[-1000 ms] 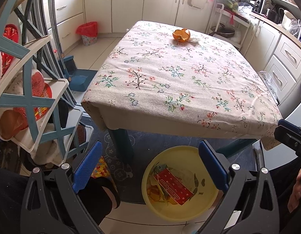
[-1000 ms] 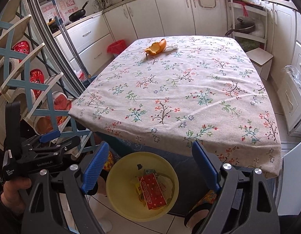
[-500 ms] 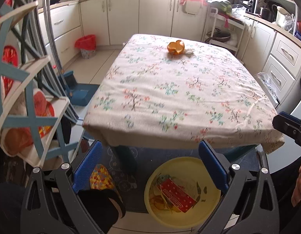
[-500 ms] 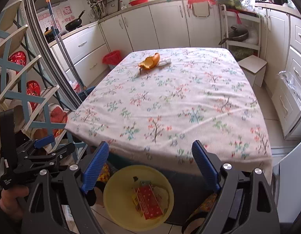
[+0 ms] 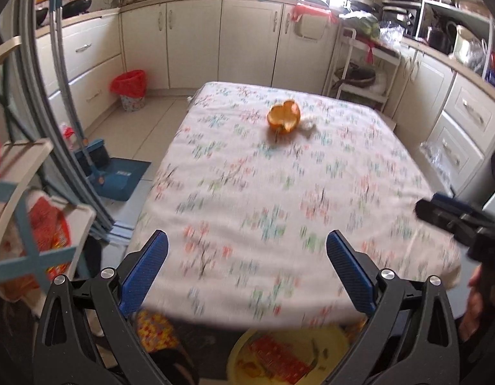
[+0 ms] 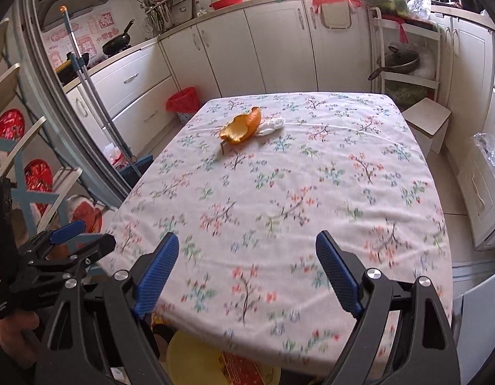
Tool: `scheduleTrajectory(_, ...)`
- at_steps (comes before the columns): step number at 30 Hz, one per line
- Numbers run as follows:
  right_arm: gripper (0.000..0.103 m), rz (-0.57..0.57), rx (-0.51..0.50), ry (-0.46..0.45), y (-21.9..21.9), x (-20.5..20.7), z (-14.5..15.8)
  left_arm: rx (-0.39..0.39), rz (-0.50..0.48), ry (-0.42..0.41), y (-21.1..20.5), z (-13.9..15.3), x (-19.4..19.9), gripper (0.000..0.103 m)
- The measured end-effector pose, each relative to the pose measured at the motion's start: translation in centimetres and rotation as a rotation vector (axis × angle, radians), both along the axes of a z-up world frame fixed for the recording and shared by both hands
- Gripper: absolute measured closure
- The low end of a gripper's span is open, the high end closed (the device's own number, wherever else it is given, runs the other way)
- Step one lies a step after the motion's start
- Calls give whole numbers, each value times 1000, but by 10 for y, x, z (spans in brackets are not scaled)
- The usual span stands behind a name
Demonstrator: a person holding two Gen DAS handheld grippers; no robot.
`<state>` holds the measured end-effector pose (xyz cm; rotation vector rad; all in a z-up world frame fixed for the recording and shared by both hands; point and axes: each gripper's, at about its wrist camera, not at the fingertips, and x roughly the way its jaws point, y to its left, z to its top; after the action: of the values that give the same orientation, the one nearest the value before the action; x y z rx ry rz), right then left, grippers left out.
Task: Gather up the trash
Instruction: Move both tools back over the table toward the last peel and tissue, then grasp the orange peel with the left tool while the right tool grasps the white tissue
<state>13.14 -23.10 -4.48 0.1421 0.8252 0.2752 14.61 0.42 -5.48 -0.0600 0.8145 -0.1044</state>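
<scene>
Under table edge: yellow tub [image 6: 196, 364] holds red packet [image 5: 276, 357] | peel [image 6: 239, 125] far on table [image 6: 343, 199], long axis left-right, touching tissue [image 6: 271, 125] | my left gripper [image 5: 247, 269], right gripper [image 6: 247, 271] both wide, empty

Orange peel [image 6: 240, 125] — curled, touching white tissue [image 6: 271, 125].

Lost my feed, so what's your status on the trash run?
Left gripper open, right gripper open, both empty. Orange peel and white scrap on far tablecloth. Nothing between.
</scene>
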Motion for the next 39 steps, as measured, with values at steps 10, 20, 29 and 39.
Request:
scheduleTrajectory(10, 19, -86, -8, 23, -17, 87, -8, -37, -67, -20, -15, 8, 110, 8)
scheduleTrajectory(20, 19, -116, 60, 68, -32, 124, -14, -135, -52, 33, -25, -22, 199, 8)
scheduleTrajectory(29, 19, -128, 65, 83, -31, 155, -18, -205, -26, 105, -38, -51, 263, 23)
scheduleTrajectory(39, 19, -142, 14, 107, -23, 197, -36, -184, -116, 207, -50, -74, 292, 98)
